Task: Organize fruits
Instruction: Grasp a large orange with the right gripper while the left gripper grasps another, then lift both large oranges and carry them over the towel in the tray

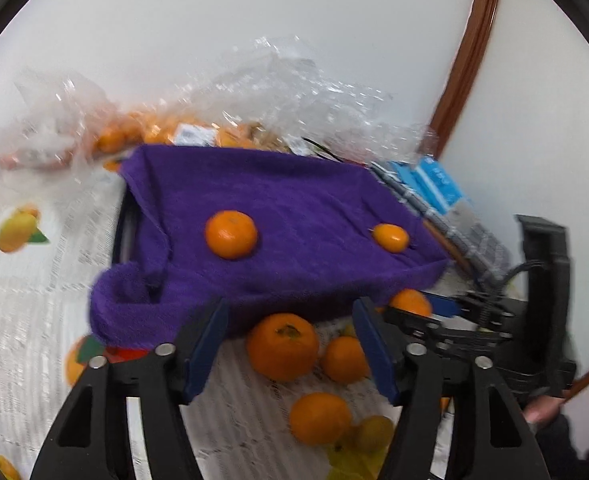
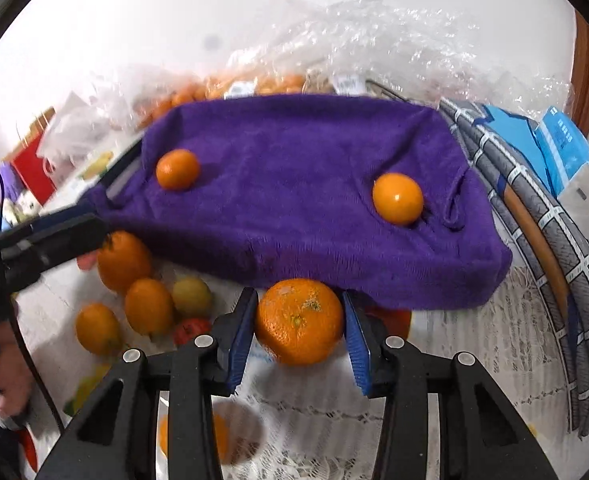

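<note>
A purple towel [image 1: 294,208] covers a raised tray and carries two small oranges [image 1: 230,234] [image 1: 390,237]. My left gripper [image 1: 288,320] is open just in front of the towel's near edge. A large orange [image 1: 282,346] lies on the newspaper between and beyond its blue pads, with a gap on each side. My right gripper [image 2: 298,308] is shut on another large orange [image 2: 298,320], both pads pressing its sides, close to the towel [image 2: 314,200]. In the right wrist view the left gripper's fingers [image 2: 66,236] reach in from the left.
Several loose oranges [image 1: 320,418] and a yellow-green fruit [image 1: 374,432] lie on the printed newspaper [image 1: 34,280]. Behind the towel, a crinkled clear plastic bag [image 1: 294,92] holds more oranges. Blue packets [image 2: 566,148] and a grey patterned cloth [image 2: 554,240] are to the right.
</note>
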{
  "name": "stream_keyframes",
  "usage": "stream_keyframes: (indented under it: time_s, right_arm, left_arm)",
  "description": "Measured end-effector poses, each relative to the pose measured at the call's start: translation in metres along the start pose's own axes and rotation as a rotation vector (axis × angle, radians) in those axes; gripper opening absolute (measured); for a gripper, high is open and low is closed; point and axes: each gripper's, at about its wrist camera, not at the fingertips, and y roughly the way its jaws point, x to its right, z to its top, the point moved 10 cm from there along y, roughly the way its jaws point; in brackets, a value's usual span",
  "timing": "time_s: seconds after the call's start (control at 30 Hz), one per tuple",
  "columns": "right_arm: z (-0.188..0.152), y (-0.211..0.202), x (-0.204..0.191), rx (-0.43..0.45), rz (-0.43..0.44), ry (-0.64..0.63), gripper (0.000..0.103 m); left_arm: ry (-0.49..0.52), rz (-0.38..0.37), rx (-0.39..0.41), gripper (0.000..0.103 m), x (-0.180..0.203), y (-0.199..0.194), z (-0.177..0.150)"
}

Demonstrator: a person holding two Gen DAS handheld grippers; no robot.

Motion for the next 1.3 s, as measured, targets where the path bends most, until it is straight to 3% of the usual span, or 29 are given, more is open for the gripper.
stream_keyframes:
  time_s: [0.13,0.37,0.47,0.7,0.8,1.1,1.3]
  right_arm:
    - [0.0,0.001,0.002,0.001,0.011,0.016,0.042]
    - [0.006,-0.003,0.007,0.044,0.05,0.058,0.042]
    - [0.01,-0.006,0.003,0.071,0.072,0.053,0.042]
    - [0.013,-0.024,0.002,0.132,0.09,0.067,0.042]
    - [0.011,-0.034,0.008,0.112,0.075,0.083,0.042]
    - [0.027,-0.091,0.021,0.164,-0.005,0.142,0.042]
    - [0.028,-0.139,0.012,0.214,-0.038,0.146,0.042]
  left_arm:
    - [-0.008,0.025,-0.06,0.044,-0.004,0.01,-0.008]
    - [0.037,0.093,-0.158,0.041,-0.005,0.034,-0.028]
    - [0.052,0.102,-0.151,0.041,-0.004,0.034,-0.028]
    - [0.006,0.044,-0.108,0.041,-0.003,0.019,-0.017]
    - [-0.016,0.073,-0.094,0.041,-0.007,0.008,-0.014]
    - [-0.125,0.133,-0.052,0.041,-0.015,-0.04,0.001]
    - [-0.113,0.176,-0.01,0.041,0.001,-0.088,0.012]
